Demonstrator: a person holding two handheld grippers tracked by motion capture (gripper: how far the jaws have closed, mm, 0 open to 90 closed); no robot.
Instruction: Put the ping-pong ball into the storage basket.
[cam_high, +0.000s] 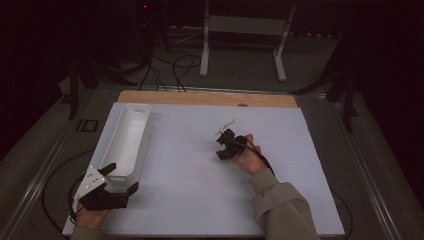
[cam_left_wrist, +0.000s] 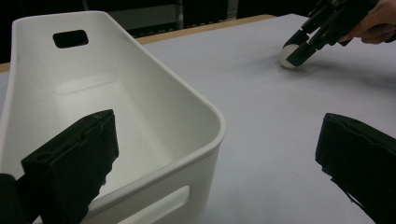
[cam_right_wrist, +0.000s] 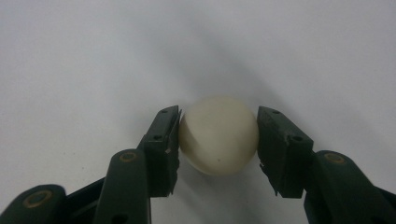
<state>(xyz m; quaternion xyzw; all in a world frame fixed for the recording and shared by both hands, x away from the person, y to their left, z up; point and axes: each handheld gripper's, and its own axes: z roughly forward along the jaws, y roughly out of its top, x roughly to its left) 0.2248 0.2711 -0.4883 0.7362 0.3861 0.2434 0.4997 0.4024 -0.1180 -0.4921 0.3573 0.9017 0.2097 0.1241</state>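
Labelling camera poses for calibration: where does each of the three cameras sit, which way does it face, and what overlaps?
High view: above the person's side, facing forward and down on the white table; both forearms, left gripper, right gripper.
Left gripper view: on the left gripper, its jaws wide apart astride the white bin corner.
Right gripper view: on the right gripper, looking down at the table; jaws clamp the white ball.
Shared: the left gripper view shows that ball and right gripper farther off.

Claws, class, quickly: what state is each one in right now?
Left claw: open, holding nothing, beside the white bin.
Right claw: shut on the white ball.
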